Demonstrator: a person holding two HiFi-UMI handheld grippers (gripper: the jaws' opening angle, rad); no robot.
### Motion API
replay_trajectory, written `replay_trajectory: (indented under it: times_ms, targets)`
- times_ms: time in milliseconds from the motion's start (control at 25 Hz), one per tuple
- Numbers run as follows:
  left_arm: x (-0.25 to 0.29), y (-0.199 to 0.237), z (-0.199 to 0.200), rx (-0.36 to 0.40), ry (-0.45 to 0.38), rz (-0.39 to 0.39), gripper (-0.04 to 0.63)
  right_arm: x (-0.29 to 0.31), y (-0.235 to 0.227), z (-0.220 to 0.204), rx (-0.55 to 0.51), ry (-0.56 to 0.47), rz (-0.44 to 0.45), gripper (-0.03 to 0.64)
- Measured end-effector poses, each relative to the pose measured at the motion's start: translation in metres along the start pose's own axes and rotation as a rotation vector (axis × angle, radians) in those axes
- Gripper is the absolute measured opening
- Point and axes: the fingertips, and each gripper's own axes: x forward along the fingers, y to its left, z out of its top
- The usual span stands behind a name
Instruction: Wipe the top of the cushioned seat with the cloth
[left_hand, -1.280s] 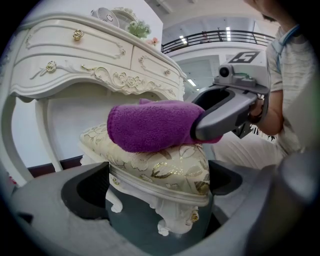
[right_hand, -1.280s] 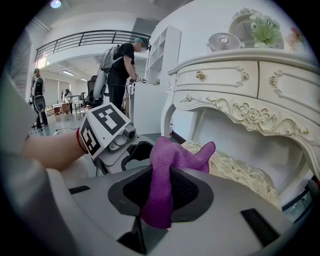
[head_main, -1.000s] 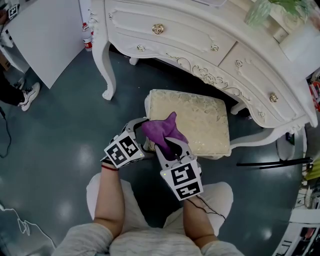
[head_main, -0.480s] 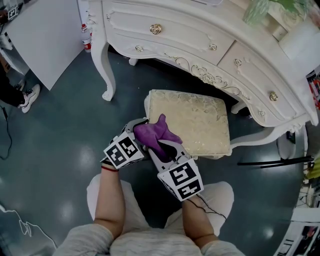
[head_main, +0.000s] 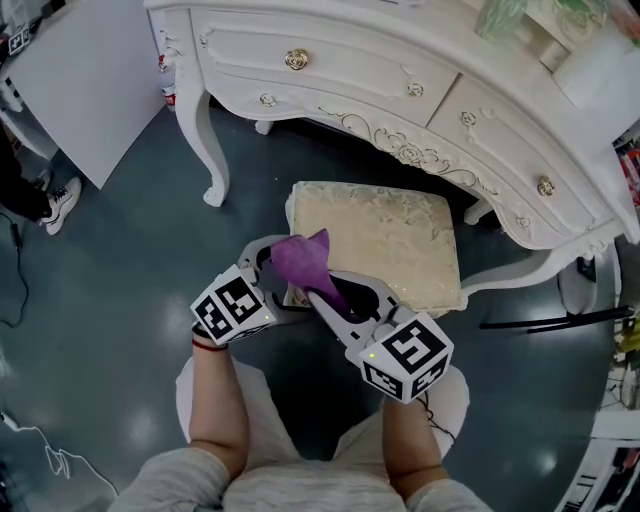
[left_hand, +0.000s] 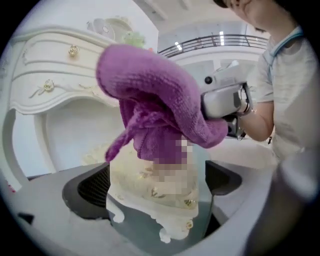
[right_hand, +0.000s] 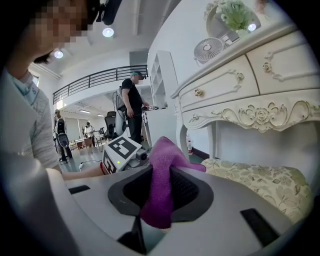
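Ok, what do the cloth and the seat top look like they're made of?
Cloth: purple and matte, with a fuzzy nap and soft, limp folds; probably microfibre or terry.
Seat top: cream woven upholstery with a raised floral pattern and a slight sheen. Its rounded edges suggest padding. It is likely a brocade-type fabric, but the fibre is unclear.

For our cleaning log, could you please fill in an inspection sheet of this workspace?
Surface: cushioned seat, cream, top bare.
Job's things: purple cloth, over the seat's near-left corner.
Clutter: nothing seen.
Grippers: right gripper shut on the cloth; left gripper open, nothing between its jaws.
Cables: thin wire along the right forearm; cable on the floor at left.
Surroundings: white dressing table behind the seat; white board and a person's shoe at left.
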Motion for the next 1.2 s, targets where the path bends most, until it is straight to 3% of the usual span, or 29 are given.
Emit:
replay_trajectory:
  times_ms: [280,360,440,520,720,880,1040,1200]
  targets:
    - [-0.027,0.015,0.068,0.035,-0.307,0.092,0.588,-0.033,-0.028,0.026,-0.06,-0.101,0.004,0.087]
    - [-0.026,0.015,0.079,0.073,-0.35,0.109,0.586,-0.043,-0.045,0.031,-0.073,-0.121,-0.026,0.087]
    - [-0.021,0.011,0.084,0.104,-0.34,0.108,0.572,-0.051,-0.061,0.034,-0.084,-0.132,-0.057,0.087]
    - [-0.015,0.006,0.09,0.09,-0.339,0.099,0.516,-0.059,-0.076,0.034,-0.087,-0.14,-0.086,0.087]
    - [-0.006,0.004,0.102,0.1,-0.386,0.112,0.261,-0.081,-0.103,0.029,-0.069,-0.198,-0.159,0.087]
    - [0.005,0.003,0.096,0.122,-0.335,0.112,0.073,-0.092,-0.116,0.019,-0.056,-0.23,-0.198,0.087]
    - [0.017,-0.003,0.098,0.134,-0.325,0.099,0.014,-0.105,-0.122,0.009,-0.043,-0.254,-0.217,0.087]
    - [0.025,-0.011,0.101,0.128,-0.333,0.08,0.012,-0.11,-0.127,0.006,-0.033,-0.265,-0.228,0.086]
